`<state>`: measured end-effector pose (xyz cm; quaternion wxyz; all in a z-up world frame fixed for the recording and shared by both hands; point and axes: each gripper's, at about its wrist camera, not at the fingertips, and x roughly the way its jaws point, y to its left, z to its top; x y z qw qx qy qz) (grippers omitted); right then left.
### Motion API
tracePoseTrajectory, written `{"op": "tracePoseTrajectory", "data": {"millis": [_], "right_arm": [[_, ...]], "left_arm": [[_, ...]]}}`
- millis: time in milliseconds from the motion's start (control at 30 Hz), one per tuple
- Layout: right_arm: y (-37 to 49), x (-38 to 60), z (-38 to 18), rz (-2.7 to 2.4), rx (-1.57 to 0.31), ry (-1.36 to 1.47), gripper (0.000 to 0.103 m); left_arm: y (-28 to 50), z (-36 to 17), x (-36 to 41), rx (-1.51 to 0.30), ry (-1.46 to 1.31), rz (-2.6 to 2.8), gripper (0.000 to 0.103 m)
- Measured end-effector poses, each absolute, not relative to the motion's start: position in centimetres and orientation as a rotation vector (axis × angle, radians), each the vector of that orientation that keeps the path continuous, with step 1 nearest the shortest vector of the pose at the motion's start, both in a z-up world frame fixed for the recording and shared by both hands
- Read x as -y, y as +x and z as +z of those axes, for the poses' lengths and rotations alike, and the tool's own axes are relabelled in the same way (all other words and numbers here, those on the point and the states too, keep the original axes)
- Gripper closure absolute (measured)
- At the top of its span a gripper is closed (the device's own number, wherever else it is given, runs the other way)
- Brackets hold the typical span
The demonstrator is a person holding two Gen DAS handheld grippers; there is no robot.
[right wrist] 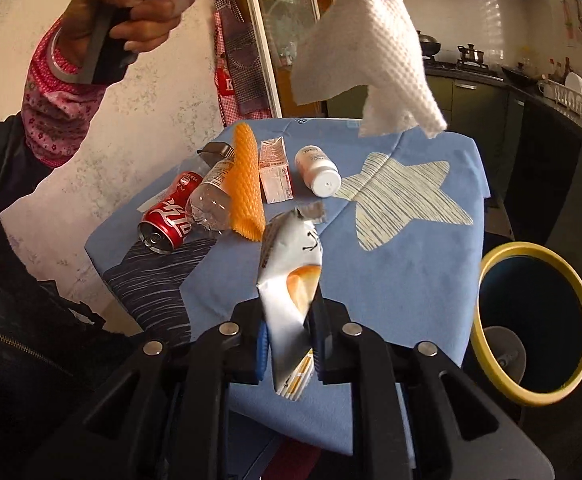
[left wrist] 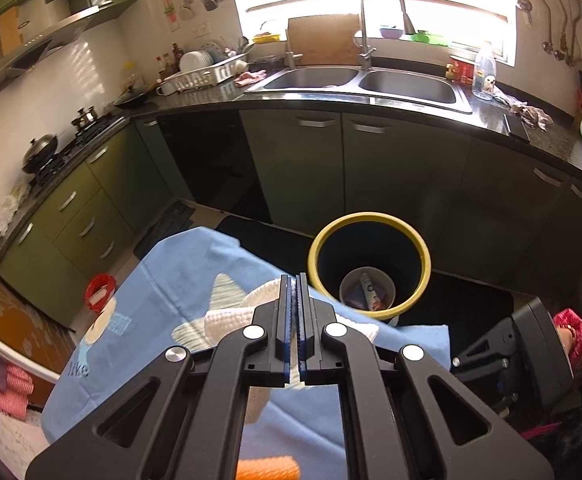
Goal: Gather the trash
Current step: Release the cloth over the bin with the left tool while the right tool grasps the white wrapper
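A: Item one, left gripper [left wrist: 295, 280]; jaws closed tight on a white paper towel [right wrist: 371, 60]; towel hangs clear above the tabletop [right wrist: 403, 264], well off the cloth.

B: Item two, right gripper [right wrist: 289, 320]; jaws narrow, pinching a crumpled silver snack wrapper [right wrist: 289, 276]; wrapper stands up between the pads, lifted off the blue star-print cloth.

A: Receptacle; yellow-rimmed trash bin [left wrist: 369, 264] on the floor just beside the tabletop; a few pieces already lie at its bottom, a small packet among them; exact kinds too small to tell.

B: Stock left on the tabletop; red cola can [right wrist: 169, 216] on its side; clear plastic bottle [right wrist: 215, 192] touching the can; orange foam net [right wrist: 245, 184] draped partly over the bottle; small drink carton [right wrist: 275, 176] beside it; white pill bottle [right wrist: 318, 170] on its side near the carton.

A: Status, as a judgement; task under way, early to middle; two pieces in hand but not yet binned; five pieces untouched.

B: Next entry, likely; carry both held pieces over the bin and let go; the towel is light and may drift past the rim.
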<state>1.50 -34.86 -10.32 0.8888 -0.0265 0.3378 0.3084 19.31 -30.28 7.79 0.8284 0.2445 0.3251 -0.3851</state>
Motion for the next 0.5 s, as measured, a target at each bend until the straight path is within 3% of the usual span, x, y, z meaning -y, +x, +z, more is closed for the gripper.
{"op": "tracePoseTrajectory", "data": {"millis": [500], "right_arm": [[-1.5,40.2,-11.2,0.509,-0.700,0.024,0.087]], "left_arm": [[24.1,-0.1,49.4,-0.827,0.606,-0.991,0.100]]}}
